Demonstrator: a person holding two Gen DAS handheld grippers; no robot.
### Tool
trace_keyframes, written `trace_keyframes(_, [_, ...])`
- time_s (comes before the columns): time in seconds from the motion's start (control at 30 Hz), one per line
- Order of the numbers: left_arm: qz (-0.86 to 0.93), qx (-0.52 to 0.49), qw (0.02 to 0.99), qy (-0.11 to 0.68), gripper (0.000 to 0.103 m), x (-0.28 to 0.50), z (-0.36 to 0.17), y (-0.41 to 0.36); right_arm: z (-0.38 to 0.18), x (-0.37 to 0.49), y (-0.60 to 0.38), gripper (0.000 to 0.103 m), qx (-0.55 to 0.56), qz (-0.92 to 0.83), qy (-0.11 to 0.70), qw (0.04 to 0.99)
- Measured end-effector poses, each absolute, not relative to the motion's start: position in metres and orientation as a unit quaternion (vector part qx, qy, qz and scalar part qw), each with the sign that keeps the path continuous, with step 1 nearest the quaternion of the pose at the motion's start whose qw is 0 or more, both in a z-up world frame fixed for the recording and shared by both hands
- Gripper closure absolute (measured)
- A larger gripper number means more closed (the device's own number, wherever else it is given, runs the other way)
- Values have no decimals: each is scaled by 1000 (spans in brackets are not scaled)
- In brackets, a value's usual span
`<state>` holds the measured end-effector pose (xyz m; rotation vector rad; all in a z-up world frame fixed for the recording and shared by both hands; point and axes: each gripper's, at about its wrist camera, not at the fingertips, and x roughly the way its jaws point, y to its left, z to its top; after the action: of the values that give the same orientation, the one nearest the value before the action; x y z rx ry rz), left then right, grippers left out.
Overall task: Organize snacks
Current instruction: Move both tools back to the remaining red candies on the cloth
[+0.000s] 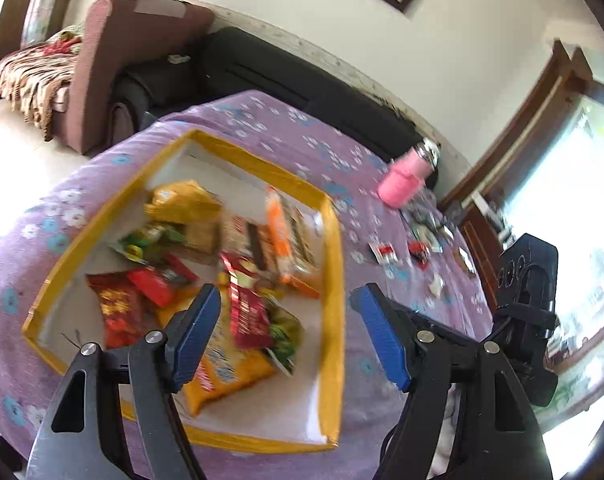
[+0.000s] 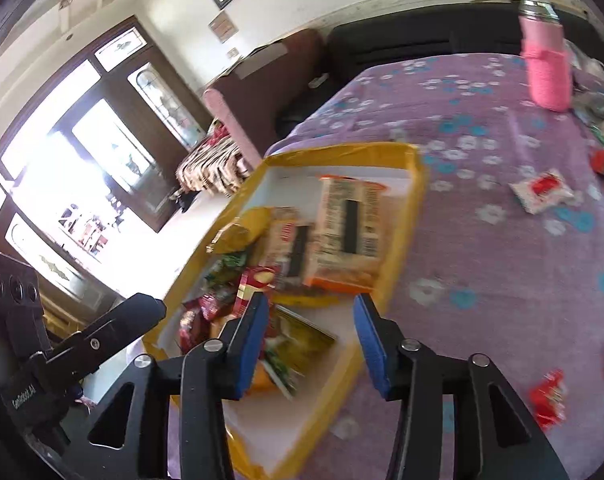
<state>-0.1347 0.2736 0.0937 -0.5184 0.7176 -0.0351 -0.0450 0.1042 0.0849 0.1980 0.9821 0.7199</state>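
Snacks — under left tool

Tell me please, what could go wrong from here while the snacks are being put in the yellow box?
1. Several small red and white packets lie loose on the purple cloth near a pink bottle; reaching for them could knock the bottle over.
2. The snacks in the yellow box are heaped unevenly, so another packet may slide off the pile or over the low rim.
3. Both tools, left and right, hang open close together above the box and might collide.
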Motion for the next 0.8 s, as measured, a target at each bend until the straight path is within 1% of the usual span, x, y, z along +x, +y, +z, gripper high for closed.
trace_keyframes(0.37, [-53, -211, 896, 387, 31, -131, 97, 216, 80, -38, 0, 55, 105, 265, 450, 846])
trace_keyframes(0.4, [-56, -206, 896, 390, 31, -130, 96, 211, 79, -36, -9, 53, 108, 256, 450, 849])
trace_keyframes(0.63, [-60, -187, 891, 410, 31, -127, 92, 188, 68, -18, -79, 53, 146, 202, 446, 860])
trace_keyframes(0.8, [-63, -180, 885, 425, 31, -126, 90, 170, 67, -7, -110, 53, 165, 181, 429, 870])
